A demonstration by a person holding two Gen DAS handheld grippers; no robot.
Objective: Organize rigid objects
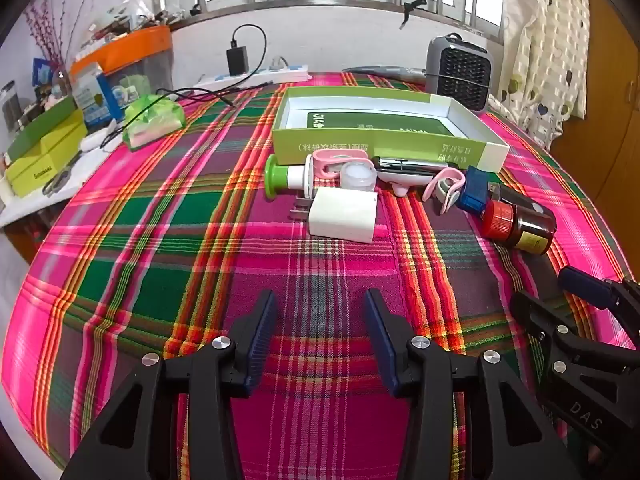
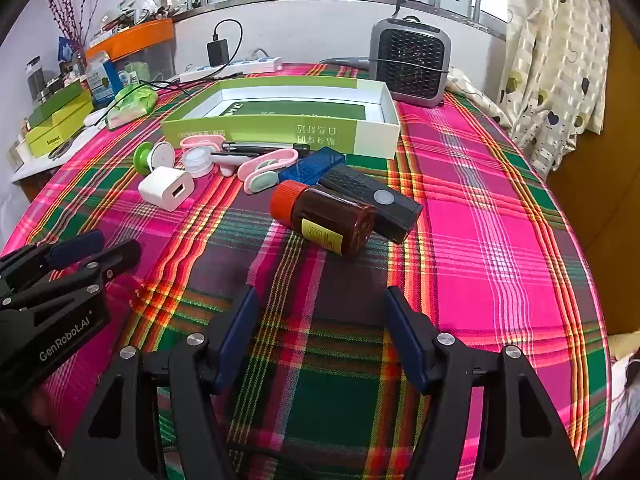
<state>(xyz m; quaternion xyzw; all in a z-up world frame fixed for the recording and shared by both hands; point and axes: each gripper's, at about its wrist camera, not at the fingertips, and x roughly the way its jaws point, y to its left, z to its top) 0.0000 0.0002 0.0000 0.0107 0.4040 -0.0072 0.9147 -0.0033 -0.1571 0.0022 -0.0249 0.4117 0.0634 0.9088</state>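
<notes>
A green and white open box (image 1: pixel 384 145) (image 2: pixel 280 132) lies on the plaid tablecloth. In front of it lie a white charger (image 1: pixel 344 213) (image 2: pixel 167 188), a green-capped tube (image 1: pixel 286 176), a small clear jar (image 1: pixel 358 174), pink clips (image 2: pixel 267 166), a blue USB device (image 2: pixel 312 166), a brown bottle with a red cap (image 1: pixel 518 224) (image 2: pixel 322 218) and a black device (image 2: pixel 374 202). My left gripper (image 1: pixel 320 324) is open and empty, short of the charger. My right gripper (image 2: pixel 318 320) is open and empty, short of the brown bottle.
A grey heater (image 2: pixel 410 62) stands behind the box at the back right. A power strip (image 1: pixel 256 76) with a black adapter and cables lies at the back. A side shelf (image 1: pixel 44 140) at the left holds boxes and clutter. A green tissue pack (image 1: pixel 154 120) lies at the table's left edge.
</notes>
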